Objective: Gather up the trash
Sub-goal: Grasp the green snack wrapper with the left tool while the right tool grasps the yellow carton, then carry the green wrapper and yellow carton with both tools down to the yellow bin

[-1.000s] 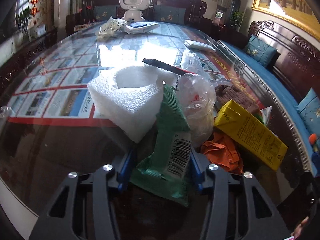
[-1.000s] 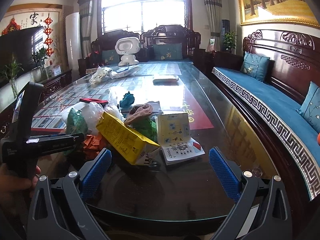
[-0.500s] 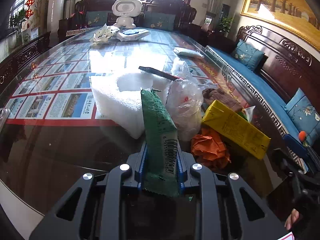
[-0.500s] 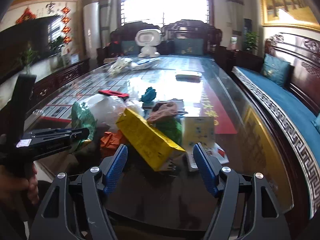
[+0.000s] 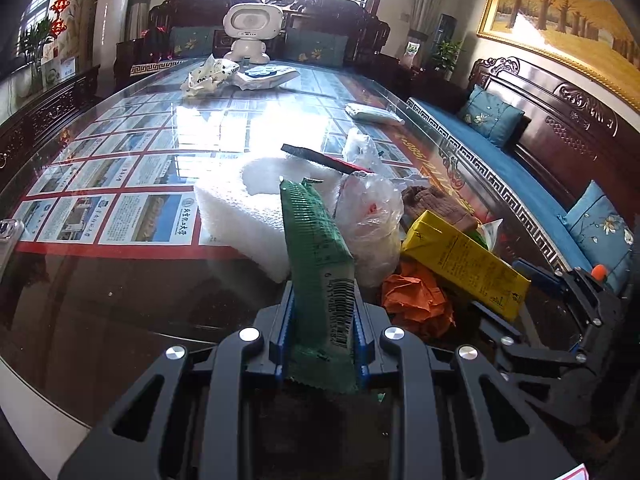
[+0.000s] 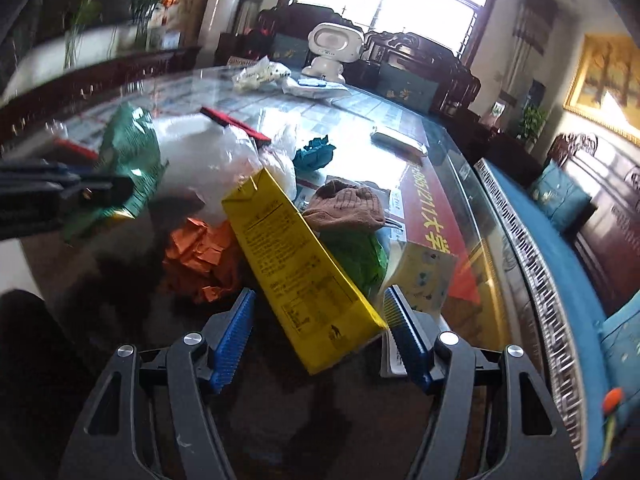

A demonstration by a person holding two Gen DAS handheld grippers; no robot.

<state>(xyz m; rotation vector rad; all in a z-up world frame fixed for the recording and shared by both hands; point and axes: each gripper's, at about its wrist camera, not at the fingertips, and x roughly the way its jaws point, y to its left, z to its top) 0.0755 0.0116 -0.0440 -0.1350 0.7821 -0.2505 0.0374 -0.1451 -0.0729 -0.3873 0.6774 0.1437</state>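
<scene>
Green crinkled foil, a snack wrapper with a barcode point(image 5: 320, 280), stands clamped edge-on between the 2 blue pads of the left gripper point(image 5: 320, 334) — the jaws are pressed together on its lower end, and its serrated top rises straight ahead of them. Just beyond the wrapper sits a white foam block point(image 5: 244, 216) with a scooped hollow; ahead and to the right of the jaws lies a crumpled clear plastic bag point(image 5: 372, 220), and lower on that side a wad of orange paper point(image 5: 416, 304).

The right gripper point(image 6: 320, 320) has its jaws apart, having just been closing, with the near end of a long yellow cardboard carton point(image 6: 296, 264) lying between them. The carton's lower right corner meets the right-hand pad point(image 6: 404, 332), while the left-hand pad stands clear of it — no squeeze shows. Beyond the carton are a brown knitted cloth point(image 6: 344, 208) and a green crumpled bag point(image 6: 356, 256); a pale printed box point(image 6: 424, 276) sits just ahead of the right-hand pad.

All of it rests on a glass-topped dark wooden table point(image 6: 132, 292). Far ahead of both grippers stands a small white toy robot point(image 5: 250, 28).
</scene>
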